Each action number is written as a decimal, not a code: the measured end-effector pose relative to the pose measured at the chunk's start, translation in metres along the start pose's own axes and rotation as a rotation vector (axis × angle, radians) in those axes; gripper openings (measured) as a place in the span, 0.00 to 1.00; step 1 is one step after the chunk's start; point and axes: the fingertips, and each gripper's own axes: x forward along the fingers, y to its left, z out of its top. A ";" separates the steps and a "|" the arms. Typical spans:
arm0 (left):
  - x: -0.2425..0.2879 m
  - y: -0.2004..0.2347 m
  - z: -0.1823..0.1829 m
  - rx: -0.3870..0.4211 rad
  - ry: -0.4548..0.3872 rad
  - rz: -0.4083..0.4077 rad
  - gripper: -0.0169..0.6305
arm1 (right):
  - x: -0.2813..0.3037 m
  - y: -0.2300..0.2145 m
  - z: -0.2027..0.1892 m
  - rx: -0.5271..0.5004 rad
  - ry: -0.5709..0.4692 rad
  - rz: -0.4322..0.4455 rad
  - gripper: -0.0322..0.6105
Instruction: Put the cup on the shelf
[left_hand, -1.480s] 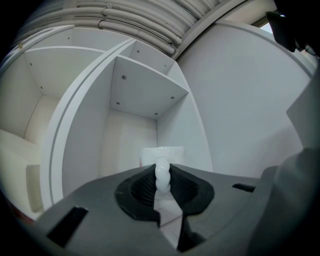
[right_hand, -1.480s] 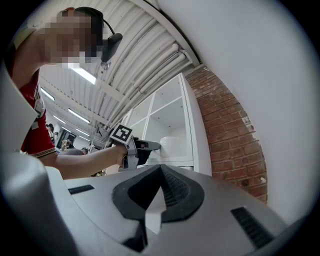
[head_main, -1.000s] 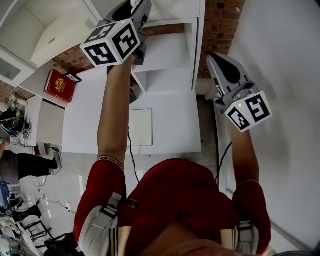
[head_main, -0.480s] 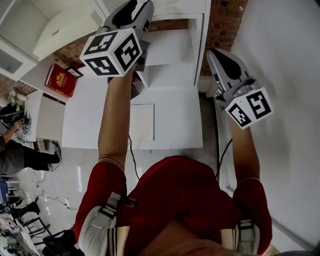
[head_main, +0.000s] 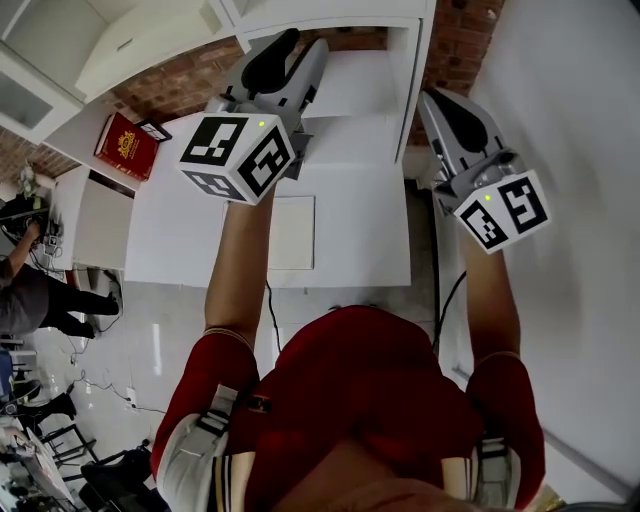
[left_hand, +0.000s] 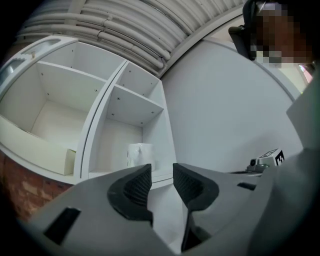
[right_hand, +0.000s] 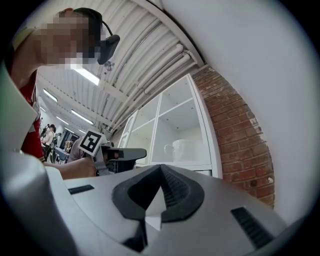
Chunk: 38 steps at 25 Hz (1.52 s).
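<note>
Cup (left_hand: 140, 155) stands on the shelf (left_hand: 131, 98), in a compartment near its right edge. Your left gripper (left_hand: 161, 172) hangs released and empty before it; your right gripper (right_hand: 160, 169) is clenched on nothing.

Head view looks steeply down; both gripper views face the shelf (left_hand: 120, 130) (shared).

The right gripper (right_hand: 160, 175) has its jaws pressed together at the tips, nothing between them. Beyond stands a white shelf unit (right_hand: 206, 130) against a brick wall (right_hand: 240, 135); a white cup (right_hand: 184, 149) sits in its end compartment. The left gripper (right_hand: 135, 153) hovers left of the shelf.
</note>
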 end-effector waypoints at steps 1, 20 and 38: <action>-0.004 -0.004 -0.002 -0.002 0.000 -0.009 0.23 | 0.000 0.003 0.000 0.001 -0.001 0.003 0.05; -0.067 -0.045 -0.028 -0.018 0.015 -0.079 0.04 | -0.002 0.057 -0.001 0.009 -0.007 0.026 0.05; -0.084 -0.064 -0.041 -0.003 0.037 -0.126 0.03 | -0.013 0.073 -0.013 0.011 0.021 0.004 0.05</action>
